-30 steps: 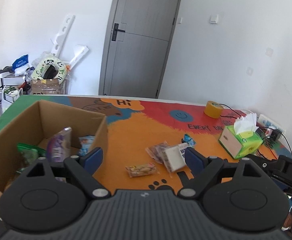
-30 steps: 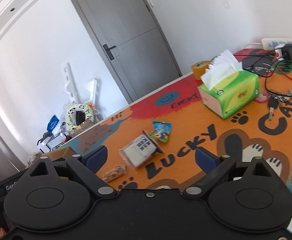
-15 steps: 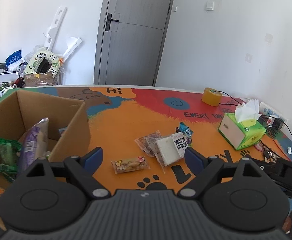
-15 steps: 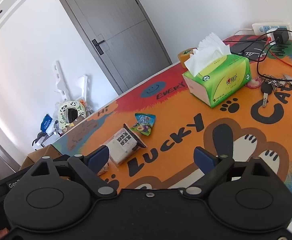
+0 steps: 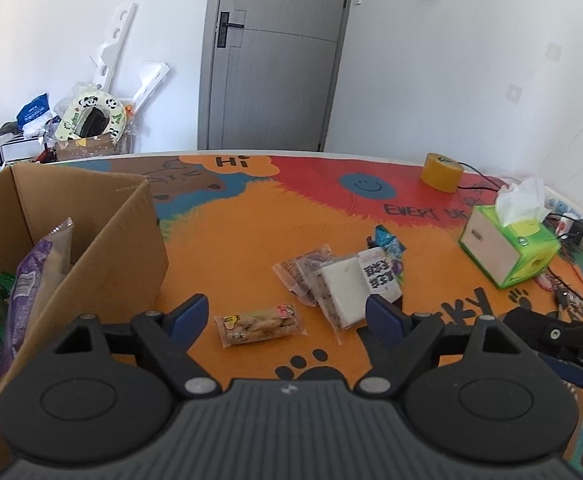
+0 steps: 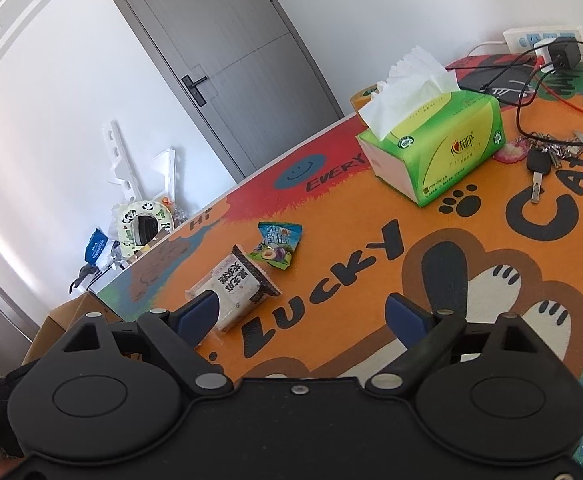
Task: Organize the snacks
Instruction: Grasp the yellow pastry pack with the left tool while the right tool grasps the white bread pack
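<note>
While both sets of tongs, left gripper (image 5: 282,318) and right gripper (image 6: 303,316), hung spread and empty, the clear crinkly biscuit packet (image 5: 260,324) lay on the orange printed mat (image 5: 227,248) between the left fingers, beside the brown cardboard box (image 5: 103,248). It looked light, slippery and crushable, best pinched across its middle. The box's contents were partly cut off.

Snacks lie loose mid-frame, more stand boxed at left
Peanut pack (image 5: 260,324), white cake pack (image 5: 355,286), blue plum sachet (image 5: 387,241) flat; cardboard box (image 5: 123,248) holds a purple packet (image 5: 31,280)
</note>
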Demonstrator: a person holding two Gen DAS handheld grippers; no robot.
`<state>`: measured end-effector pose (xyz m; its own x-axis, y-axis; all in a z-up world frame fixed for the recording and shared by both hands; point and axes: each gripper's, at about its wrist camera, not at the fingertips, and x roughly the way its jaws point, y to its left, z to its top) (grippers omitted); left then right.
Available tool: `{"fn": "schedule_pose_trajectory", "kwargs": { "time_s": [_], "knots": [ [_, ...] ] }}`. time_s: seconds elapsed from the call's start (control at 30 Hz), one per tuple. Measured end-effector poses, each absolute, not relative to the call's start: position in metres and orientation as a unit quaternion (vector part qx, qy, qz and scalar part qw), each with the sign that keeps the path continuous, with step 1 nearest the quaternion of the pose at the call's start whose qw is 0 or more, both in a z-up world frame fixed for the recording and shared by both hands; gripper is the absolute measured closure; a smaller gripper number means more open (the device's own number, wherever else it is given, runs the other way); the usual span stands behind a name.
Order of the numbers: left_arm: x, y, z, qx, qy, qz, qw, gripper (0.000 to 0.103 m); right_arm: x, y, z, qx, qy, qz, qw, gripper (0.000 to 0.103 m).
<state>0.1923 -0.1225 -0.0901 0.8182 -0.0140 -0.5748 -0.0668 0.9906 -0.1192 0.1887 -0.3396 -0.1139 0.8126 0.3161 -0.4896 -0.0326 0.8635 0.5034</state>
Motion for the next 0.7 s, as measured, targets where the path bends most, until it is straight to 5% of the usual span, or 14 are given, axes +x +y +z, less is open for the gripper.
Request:
{"fn": "schedule_pose_trajectory", "kwargs": {
  "time_s": [0.7],
  "knots": [
    [0.219,-0.118,-0.117,-0.055,0.323,0.04,0.944,0.029,0.218,-0.33,-0.135,0.253,0.317,0.117,0.907,0.014]
  ]
}}
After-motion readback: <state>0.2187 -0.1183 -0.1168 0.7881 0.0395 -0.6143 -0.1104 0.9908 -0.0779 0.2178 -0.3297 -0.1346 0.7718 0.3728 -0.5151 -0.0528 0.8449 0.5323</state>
